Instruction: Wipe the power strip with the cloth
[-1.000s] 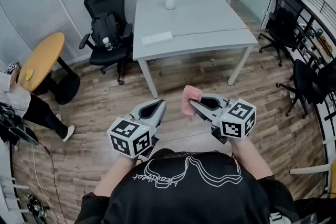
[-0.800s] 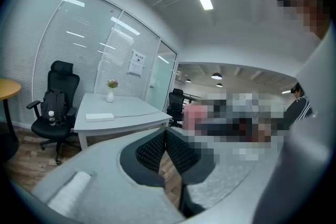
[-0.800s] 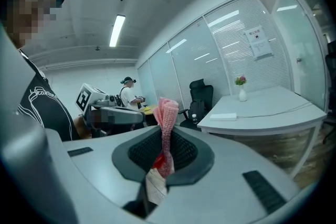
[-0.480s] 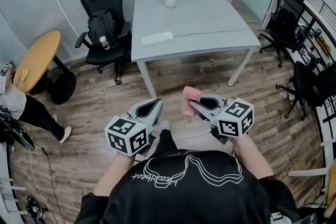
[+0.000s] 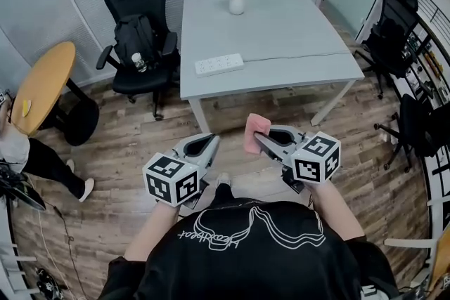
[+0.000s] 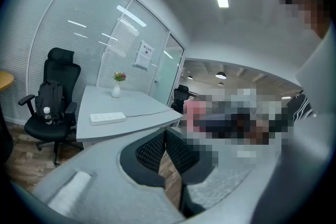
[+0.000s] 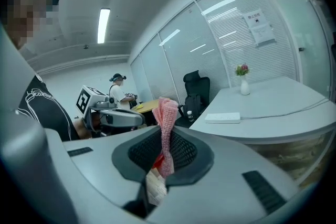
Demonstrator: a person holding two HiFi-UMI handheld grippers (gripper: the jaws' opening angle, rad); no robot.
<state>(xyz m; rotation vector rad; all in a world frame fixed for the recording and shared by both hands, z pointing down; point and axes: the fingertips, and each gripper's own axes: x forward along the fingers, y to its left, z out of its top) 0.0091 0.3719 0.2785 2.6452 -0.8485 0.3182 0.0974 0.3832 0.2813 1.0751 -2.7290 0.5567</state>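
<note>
Since the earlier frame the head view has closed on the table: it sits lower and larger, and both grippers keep their place before my operator's chest. Count: one power strip, one cloth, two grippers, one vase of flowers, three black office chairs around the table. Power strip is white and slim, lying flat on the near left part of the table, just behind the near edge. Its long axis runs roughly along that edge, right end tilted slightly away from me. Its cable leaves the right end and runs across the tabletop toward the right side. Left gripper view shows the strip with sockets facing up; right gripper view shows it well beyond the jaws. Right gripper is clenched on the cloth, which is pink, knit-textured and folded, standing up from between the pads. It hangs over the wooden floor, well apart from the strip. Left gripper has its jaws pressed together with nothing between them.
</note>
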